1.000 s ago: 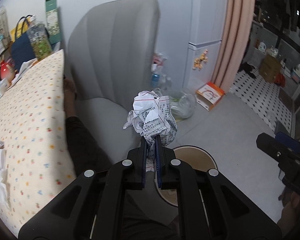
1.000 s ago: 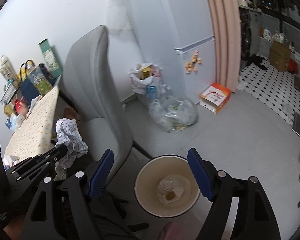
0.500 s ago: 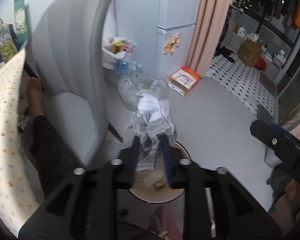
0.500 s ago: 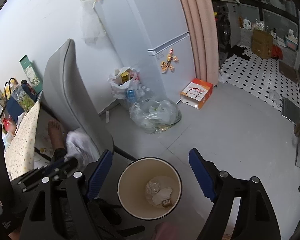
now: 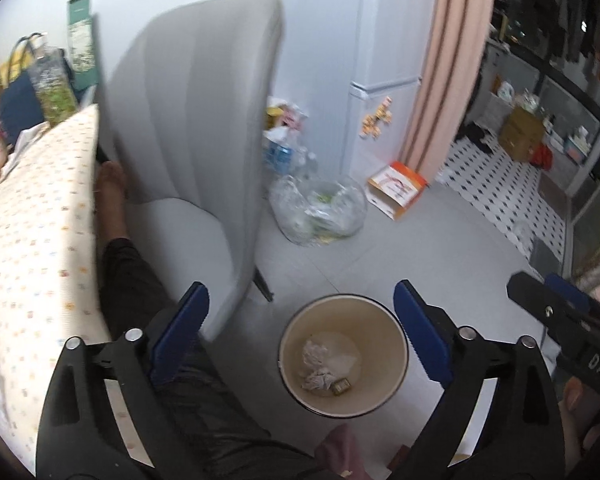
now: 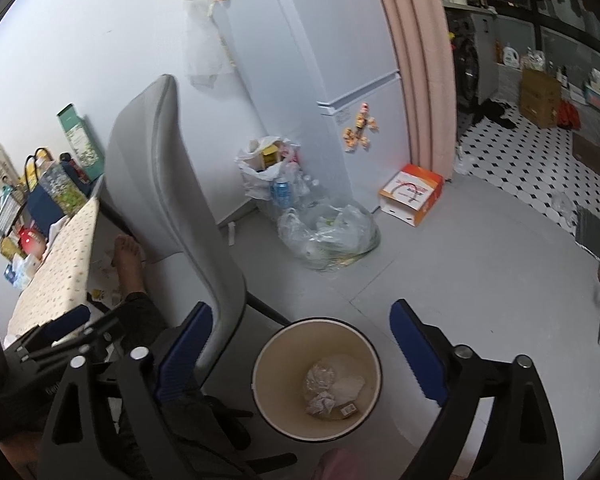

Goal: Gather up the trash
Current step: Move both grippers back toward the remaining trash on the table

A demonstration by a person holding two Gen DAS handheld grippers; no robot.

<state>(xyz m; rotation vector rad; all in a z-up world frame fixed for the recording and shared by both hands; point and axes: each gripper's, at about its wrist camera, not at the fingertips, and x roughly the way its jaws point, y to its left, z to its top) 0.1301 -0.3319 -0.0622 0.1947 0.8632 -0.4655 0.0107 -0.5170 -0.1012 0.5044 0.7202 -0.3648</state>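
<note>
A round cream trash bin [image 5: 396, 344] stands on the grey floor and holds crumpled white paper [image 5: 318, 364] and a small wrapper. My left gripper [image 5: 300, 332] is open and empty, its blue pads spread wide right above the bin. My right gripper [image 6: 302, 350] is open and empty too, above the same bin [image 6: 268, 364], where the crumpled paper [image 6: 320, 402] lies at the bottom. The right gripper's body shows at the right edge of the left wrist view [image 5: 560, 320].
A grey chair [image 5: 188, 128] stands left of the bin, with a person's leg and bare foot [image 5: 112, 188] beside it. A table with a dotted cloth [image 5: 32, 232] is at far left. A clear plastic bag [image 5: 320, 208], an orange box [image 5: 396, 188] and a fridge sit behind.
The left gripper swung from the table side to over the bin and opened. The crumpled paper it held has dropped into the bin. The right gripper stayed open above the bin.
</note>
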